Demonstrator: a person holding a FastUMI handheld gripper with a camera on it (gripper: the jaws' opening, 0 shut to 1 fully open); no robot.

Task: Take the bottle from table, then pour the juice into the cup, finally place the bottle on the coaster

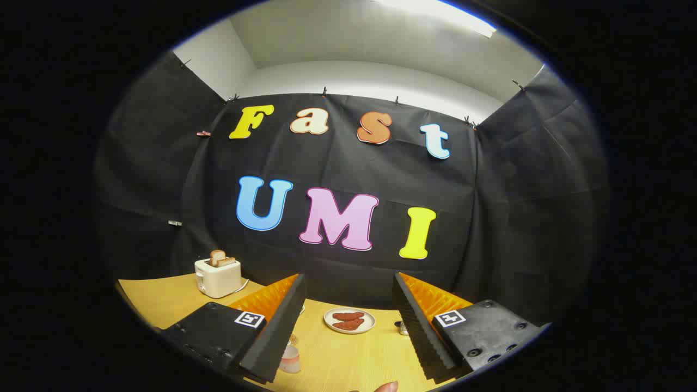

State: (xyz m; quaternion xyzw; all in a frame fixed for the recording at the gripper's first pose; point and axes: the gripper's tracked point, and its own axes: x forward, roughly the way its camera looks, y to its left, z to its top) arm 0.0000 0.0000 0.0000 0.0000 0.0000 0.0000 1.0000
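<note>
We see the hand-held gripper (348, 321) with its two fingers standing well apart, nothing clamped between them. The left finger (275, 332) and the right finger (422, 326) both show black ribbed pads on their inner faces and orange backing behind; each carries a small square black-and-white marker on its black housing.

Between the fingers and a little beyond their tips, at about 12 o'clock from the gap, we note a white plate (349, 320) lying on the yellow wood-grain bench (348, 359). Two reddish-brown pieces of food (347, 320) lie on the plate, side by side.

Just inside the left finger, at about 7 o'clock from the plate, a small pale cup (289, 359) stands on the bench, partly hidden by the finger. We take it for the task's cup but cannot tell what it holds.

At 3 o'clock from the plate, tight against the right finger's inner edge, a small metallic object (403, 328) sits on the bench; too small for us to identify.

Beyond the left finger, at 10 o'clock from the plate and well apart from it, a cream toaster (218, 276) stands near the bench's far edge with toast slices (219, 257) sticking up from its slots.

At the near edge of the bench, around 6 o'clock from the gap, a rounded reddish tip (387, 387) pokes in; we cannot tell what it is. We cannot pick out the bottle or coaster with certainty.
</note>
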